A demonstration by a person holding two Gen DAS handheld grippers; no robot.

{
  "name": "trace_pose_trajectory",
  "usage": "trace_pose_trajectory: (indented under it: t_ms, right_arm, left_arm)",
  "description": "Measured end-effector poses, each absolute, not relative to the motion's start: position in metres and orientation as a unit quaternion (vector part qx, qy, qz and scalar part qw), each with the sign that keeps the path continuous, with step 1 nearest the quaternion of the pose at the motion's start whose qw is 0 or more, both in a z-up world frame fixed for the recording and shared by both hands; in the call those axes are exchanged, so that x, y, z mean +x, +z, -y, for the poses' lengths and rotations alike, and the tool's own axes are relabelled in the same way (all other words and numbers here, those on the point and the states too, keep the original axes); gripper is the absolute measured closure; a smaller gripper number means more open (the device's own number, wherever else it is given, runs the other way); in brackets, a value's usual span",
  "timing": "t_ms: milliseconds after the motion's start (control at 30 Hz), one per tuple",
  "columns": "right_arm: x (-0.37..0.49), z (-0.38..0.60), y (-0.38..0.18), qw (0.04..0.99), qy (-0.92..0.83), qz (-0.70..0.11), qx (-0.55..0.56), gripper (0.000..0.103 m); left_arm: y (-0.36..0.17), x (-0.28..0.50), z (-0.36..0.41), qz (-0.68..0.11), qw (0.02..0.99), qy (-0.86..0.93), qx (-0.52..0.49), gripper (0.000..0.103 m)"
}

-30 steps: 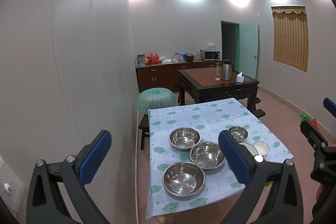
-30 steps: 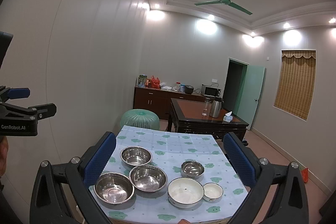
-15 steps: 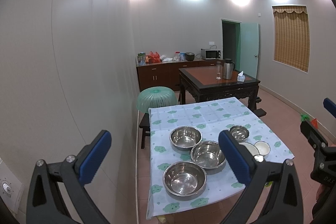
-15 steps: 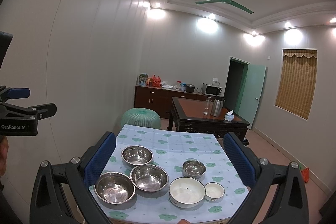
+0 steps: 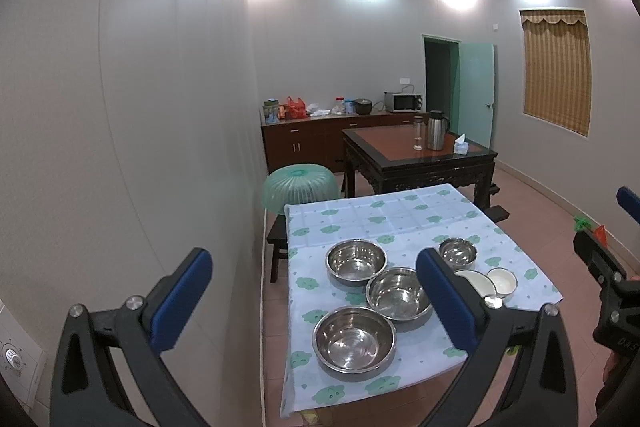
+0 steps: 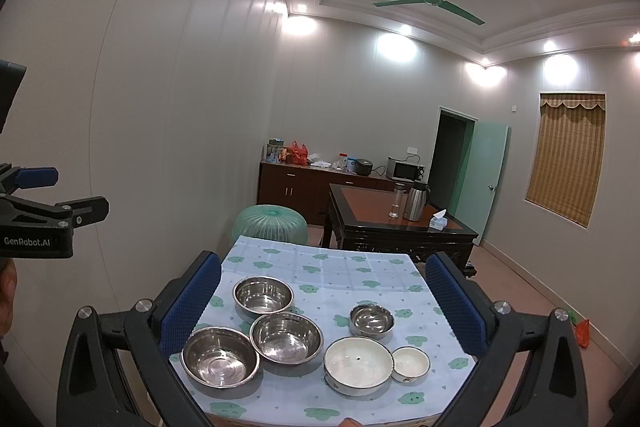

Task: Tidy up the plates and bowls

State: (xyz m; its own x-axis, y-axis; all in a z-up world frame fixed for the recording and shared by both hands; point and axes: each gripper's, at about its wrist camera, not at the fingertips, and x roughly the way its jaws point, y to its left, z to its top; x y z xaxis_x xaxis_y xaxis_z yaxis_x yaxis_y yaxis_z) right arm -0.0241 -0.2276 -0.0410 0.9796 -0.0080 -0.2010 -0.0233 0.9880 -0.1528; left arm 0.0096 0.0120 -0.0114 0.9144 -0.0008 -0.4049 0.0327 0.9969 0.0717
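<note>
Both my tools, left (image 5: 310,297) and right (image 6: 322,301), spread, empty, raised. Below them on surface (image 6: 320,267): steel bowls (image 6: 286,338), white bowls (image 6: 358,365), unstacked, awaiting nesting.

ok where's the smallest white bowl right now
In the right wrist view the smallest white bowl sits near the table's front right, touching the bigger white bowl on its left, with the small steel bowl just behind.

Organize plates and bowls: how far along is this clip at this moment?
Nothing looks done: four steel bowls and two white bowls sit separately on the tablecloth, none stacked. Nothing in hand: left gripper and right gripper hang open above. All sorting remains.
</note>
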Motion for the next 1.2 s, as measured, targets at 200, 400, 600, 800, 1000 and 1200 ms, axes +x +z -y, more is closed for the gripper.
trace_pose_trajectory:
  t_ms: [200,400,600,800,1000,1200]
  right_arm:
    - [-0.022,0.227,-0.043,0.992,0.006,-0.104,-0.077,0.0]
    - [-0.017,0.224,-0.047,0.991,0.006,-0.111,-0.079,0.0]
    - [-0.011,0.223,-0.049,0.989,0.006,-0.121,-0.081,0.0]
    - [-0.001,0.224,-0.063,0.987,0.007,-0.144,-0.076,0.0]
    - [0.006,0.231,-0.078,0.984,0.011,-0.166,-0.07,0.0]
    - [0.013,0.242,-0.082,0.983,0.018,-0.173,-0.065,0.0]
  left_arm:
    - [-0.017,0.014,-0.013,-0.212,0.977,-0.007,0.038,0.0]
    - [-0.02,0.02,-0.018,-0.218,0.975,-0.008,0.038,0.0]
    - [-0.03,0.03,-0.022,-0.235,0.971,-0.01,0.038,0.0]
    - [-0.05,0.047,-0.023,-0.269,0.962,-0.009,0.042,0.0]
    - [-0.066,0.059,-0.015,-0.291,0.956,-0.013,0.046,0.0]
    - [-0.083,0.072,-0.005,-0.315,0.948,-0.008,0.047,0.0]
